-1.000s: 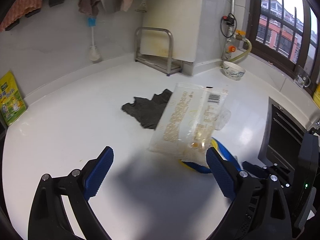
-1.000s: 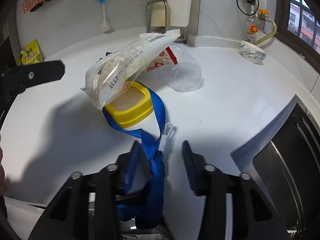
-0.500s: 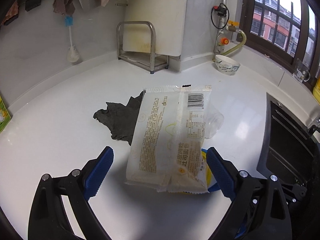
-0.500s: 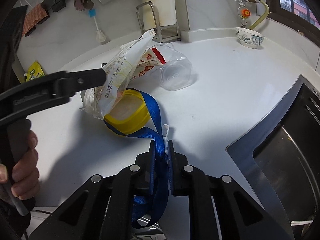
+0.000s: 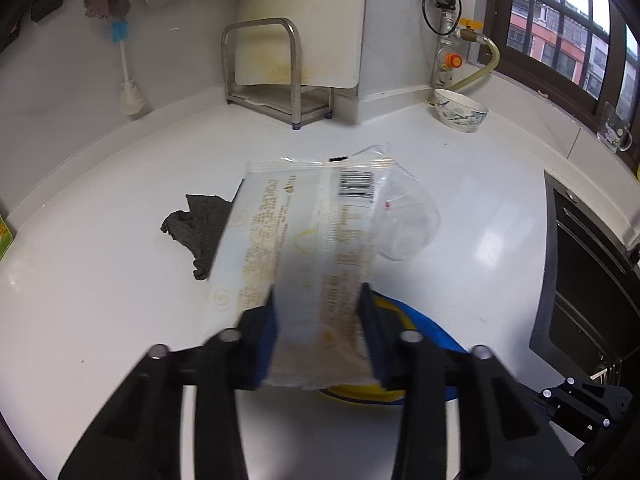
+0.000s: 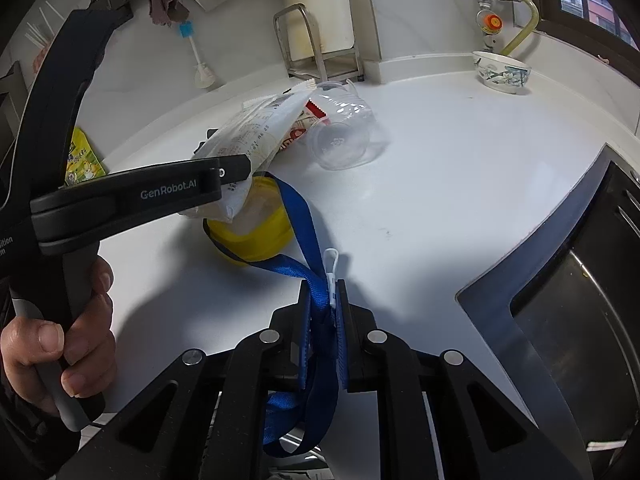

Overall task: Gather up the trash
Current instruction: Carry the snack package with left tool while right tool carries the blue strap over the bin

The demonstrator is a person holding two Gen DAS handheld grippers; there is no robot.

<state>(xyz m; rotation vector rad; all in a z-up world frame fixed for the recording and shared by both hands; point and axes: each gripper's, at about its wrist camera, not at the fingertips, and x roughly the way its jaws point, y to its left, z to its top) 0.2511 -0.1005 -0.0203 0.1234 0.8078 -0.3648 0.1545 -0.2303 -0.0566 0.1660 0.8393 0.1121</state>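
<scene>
Here the left gripper (image 5: pixel 318 336) is closing on the wrapper (image 5: pixel 304 248) while the right gripper (image 6: pixel 323 316) pinches the blue strap (image 6: pixel 300 216); next, probably lift the wrapper away.

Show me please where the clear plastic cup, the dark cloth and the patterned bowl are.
clear plastic cup (image 6: pixel 340 142): right wrist view, on its round base facing the camera.
dark cloth (image 5: pixel 200 226): left wrist view, on its crumpled middle.
patterned bowl (image 5: pixel 460 114): left wrist view, on its outer wall.

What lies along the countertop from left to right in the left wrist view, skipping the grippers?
Green packet → dark rag → food wrapper → clear plastic cup → patterned bowl → glass mug.
</scene>
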